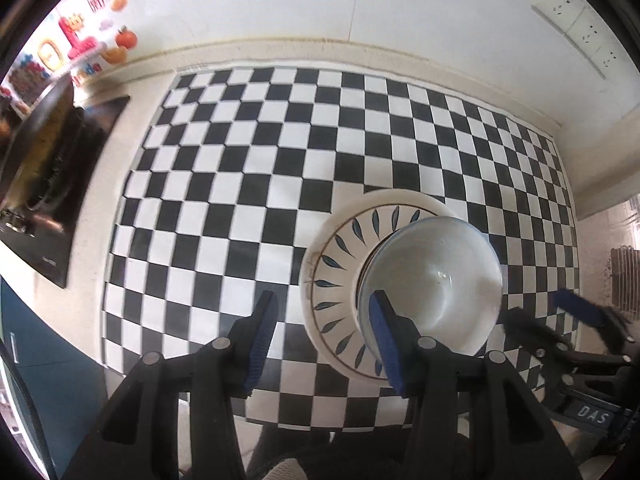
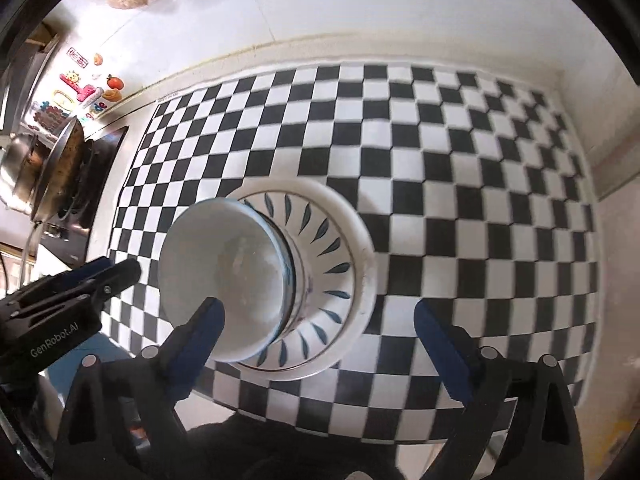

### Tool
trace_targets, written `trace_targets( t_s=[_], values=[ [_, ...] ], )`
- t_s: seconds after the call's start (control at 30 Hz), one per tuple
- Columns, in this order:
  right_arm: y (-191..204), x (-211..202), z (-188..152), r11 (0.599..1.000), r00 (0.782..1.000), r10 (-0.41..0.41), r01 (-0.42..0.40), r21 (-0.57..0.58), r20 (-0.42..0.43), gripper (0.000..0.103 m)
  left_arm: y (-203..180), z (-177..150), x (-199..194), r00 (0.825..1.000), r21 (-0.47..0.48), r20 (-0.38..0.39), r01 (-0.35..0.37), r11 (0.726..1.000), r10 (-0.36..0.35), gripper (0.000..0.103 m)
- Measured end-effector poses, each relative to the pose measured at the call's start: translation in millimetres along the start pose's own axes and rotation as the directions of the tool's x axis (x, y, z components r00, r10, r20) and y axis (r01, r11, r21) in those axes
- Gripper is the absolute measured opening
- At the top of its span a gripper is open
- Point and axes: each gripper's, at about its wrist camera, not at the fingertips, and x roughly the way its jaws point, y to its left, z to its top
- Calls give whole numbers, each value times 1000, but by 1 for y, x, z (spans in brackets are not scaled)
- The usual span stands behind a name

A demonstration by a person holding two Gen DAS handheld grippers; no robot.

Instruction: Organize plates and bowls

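Note:
A white bowl [image 1: 434,280] with a blue rim sits in a white plate [image 1: 340,248] painted with blue leaves, on a black-and-white checkered mat [image 1: 256,152]. My left gripper [image 1: 324,328] is open and empty, hovering over the plate's near-left side; its right finger overlaps the bowl's rim in view. In the right wrist view the bowl [image 2: 224,276] sits on the plate [image 2: 340,240]. My right gripper [image 2: 320,340] is open wide and empty above the plate's near edge. Each gripper shows in the other's view: the right one [image 1: 568,320], the left one [image 2: 92,280].
A black stove [image 1: 60,184] with a pan [image 2: 52,168] stands at the left beside the mat. The white wall carries stickers [image 1: 80,48] and sockets [image 1: 580,28]. The counter ends at the right and near edges.

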Motion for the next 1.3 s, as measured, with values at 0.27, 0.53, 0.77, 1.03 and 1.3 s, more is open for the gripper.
trace_targets(
  t_s=[0.27,0.53,0.77,1.03,1.3],
  values=[
    [17,-49,-14,997,992,-77,78,-9,97,100,2,-9,-38,993,38,113,-31,999,27,89],
    [33,-99,-32,991,970,-107,87,99,220,103,12,-22,-80,971,64,240,-21,998,5,100],
    [57,-141,-60,983,940,-151,111,144,307,103,19,-43,-128,946,121,323,0,993,-40,100],
    [72,-186,-98,981,905,-177,129,147,387,103,22,-76,-171,915,120,399,9,993,-57,100],
    [70,-231,-144,980,867,-192,144,139,460,103,25,-120,-211,886,72,462,-1,997,-32,100]
  ],
)
